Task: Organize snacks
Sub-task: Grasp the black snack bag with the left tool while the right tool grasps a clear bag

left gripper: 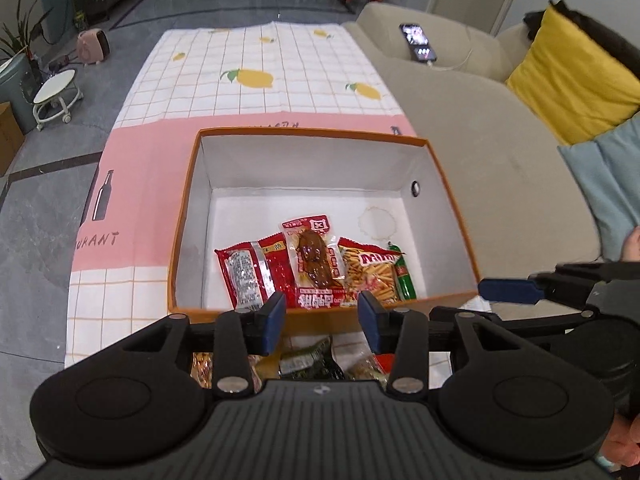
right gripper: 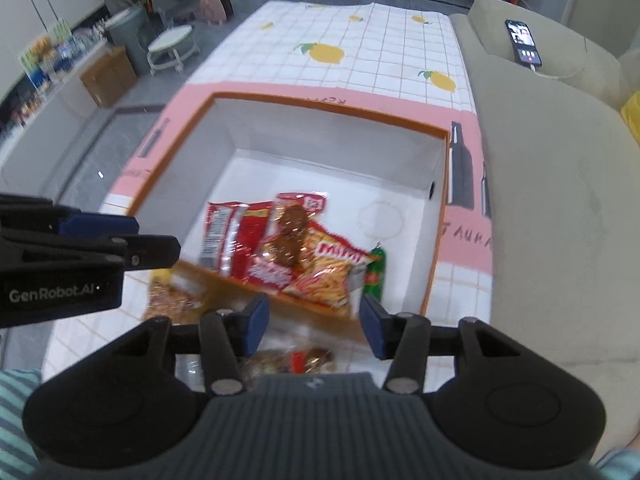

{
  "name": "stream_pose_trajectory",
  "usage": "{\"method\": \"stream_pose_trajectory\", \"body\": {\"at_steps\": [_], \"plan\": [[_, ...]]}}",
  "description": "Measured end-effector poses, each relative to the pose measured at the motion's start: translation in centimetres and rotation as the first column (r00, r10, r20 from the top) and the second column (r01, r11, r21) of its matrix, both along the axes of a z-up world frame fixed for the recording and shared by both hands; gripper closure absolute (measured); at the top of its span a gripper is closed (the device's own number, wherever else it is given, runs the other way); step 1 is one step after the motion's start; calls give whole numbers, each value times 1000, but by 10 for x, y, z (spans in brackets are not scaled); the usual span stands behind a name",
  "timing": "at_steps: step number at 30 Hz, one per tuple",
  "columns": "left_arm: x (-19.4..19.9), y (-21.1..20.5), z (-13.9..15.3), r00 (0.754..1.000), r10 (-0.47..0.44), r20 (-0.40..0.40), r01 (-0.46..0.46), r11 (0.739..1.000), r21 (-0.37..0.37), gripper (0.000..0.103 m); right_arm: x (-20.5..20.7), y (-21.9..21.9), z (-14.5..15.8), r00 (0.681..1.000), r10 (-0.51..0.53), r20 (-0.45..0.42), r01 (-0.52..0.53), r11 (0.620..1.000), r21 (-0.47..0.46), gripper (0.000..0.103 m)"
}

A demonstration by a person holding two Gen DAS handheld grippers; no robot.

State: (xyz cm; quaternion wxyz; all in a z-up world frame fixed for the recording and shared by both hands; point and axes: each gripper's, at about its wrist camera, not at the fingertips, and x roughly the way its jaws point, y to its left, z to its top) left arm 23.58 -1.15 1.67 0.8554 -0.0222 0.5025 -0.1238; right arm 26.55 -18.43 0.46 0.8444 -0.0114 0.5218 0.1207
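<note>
Hovering at the box's [left gripper: 182,216] near wall, the left gripper [left gripper: 322,322] and right gripper [right gripper: 314,326] are both spread and hold nothing. Four snacks [left gripper: 316,268] lie inside against that wall; loose packets [right gripper: 296,362] sit on the tablecloth [left gripper: 256,80] beneath the fingers, with a sofa [right gripper: 552,184] alongside.

One orange box [left gripper: 182,216] with white inner walls, lower centre of the frame, on one cloth-covered worktop [left gripper: 256,52]. Four snack items inside the box, at its near wall: one red packet with a silver label [left gripper: 250,272], one clear packet showing brown meat [left gripper: 314,260], one bag printed with yellow sticks [left gripper: 370,270], one small green packet [left gripper: 404,278]. More packets lie on the worktop below the box at the bottom centre; their number cannot be told. Two claws: left claw [left gripper: 322,322], right claw [right gripper: 314,328]. One phone [left gripper: 418,42], upper right of the frame.
</note>
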Motion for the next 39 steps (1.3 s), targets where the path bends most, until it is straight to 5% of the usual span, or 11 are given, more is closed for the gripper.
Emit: {"method": "stream_pose_trajectory", "body": {"at_steps": [9, 17, 27, 39], "plan": [[-54, 6, -29, 999, -35, 37, 36, 999, -32, 52, -57, -12, -42, 994, -107, -32, 110, 989, 104, 53], [-79, -1, -83, 990, -133, 41, 131, 990, 42, 52, -80, -20, -94, 970, -225, -93, 239, 954, 182, 53], [-79, -12, -109, 961, -268, 66, 259, 959, 118, 52, -67, -16, -108, 965, -241, -106, 261, 929, 261, 53], [-49, -18, -133, 933, -359, -9, 358, 926, 120, 52, -33, -6, -140, 925, -284, -253, 350, 897, 271, 58]]}}
